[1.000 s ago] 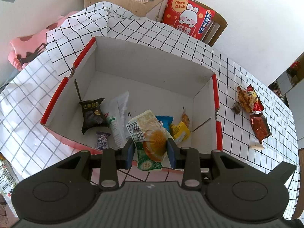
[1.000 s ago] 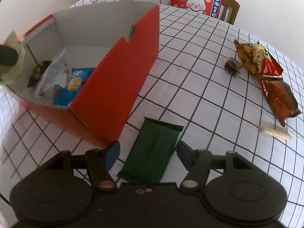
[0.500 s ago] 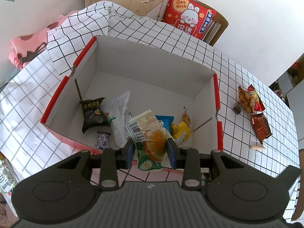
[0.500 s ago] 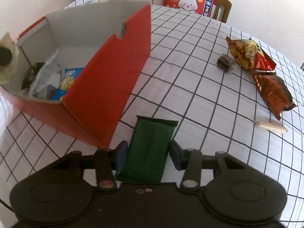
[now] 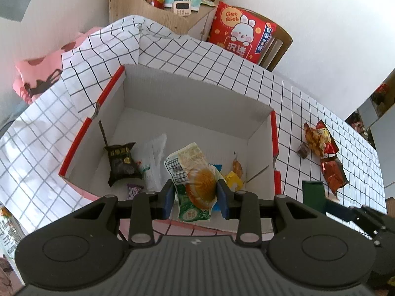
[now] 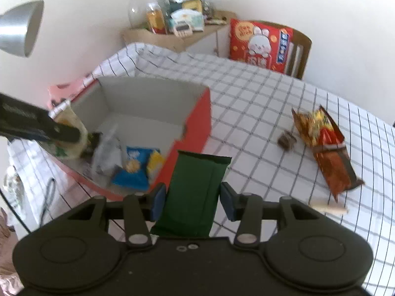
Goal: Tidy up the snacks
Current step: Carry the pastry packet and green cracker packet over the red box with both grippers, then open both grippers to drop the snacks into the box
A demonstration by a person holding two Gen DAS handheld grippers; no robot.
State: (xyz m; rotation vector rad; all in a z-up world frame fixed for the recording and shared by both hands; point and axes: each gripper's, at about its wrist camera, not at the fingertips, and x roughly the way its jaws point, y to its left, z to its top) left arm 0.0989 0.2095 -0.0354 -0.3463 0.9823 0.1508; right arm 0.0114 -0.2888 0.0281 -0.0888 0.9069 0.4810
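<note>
My left gripper (image 5: 195, 194) is shut on a pale green pastry packet (image 5: 195, 172) and holds it above the near edge of the red and white cardboard box (image 5: 195, 93). The box holds a black packet (image 5: 121, 162), a clear wrapper (image 5: 153, 162), a blue packet (image 6: 132, 170) and a yellow one (image 5: 232, 180). My right gripper (image 6: 191, 201) is shut on a dark green packet (image 6: 195, 192), lifted off the table by the box's right wall (image 6: 197, 125). It also shows in the left wrist view (image 5: 313, 194).
On the checked tablecloth (image 6: 259, 103) to the right lie an orange snack bag (image 6: 313, 125), a red-brown bag (image 6: 333, 165), a small brown sweet (image 6: 286, 139) and a pale stick (image 6: 328, 207). A red cushion (image 5: 242, 32) on a chair and a cluttered wooden shelf (image 5: 160, 9) stand behind.
My right gripper closed on the dark green packet and lifted it off the table toward the box. My left gripper holds the pastry packet in about the same place.
</note>
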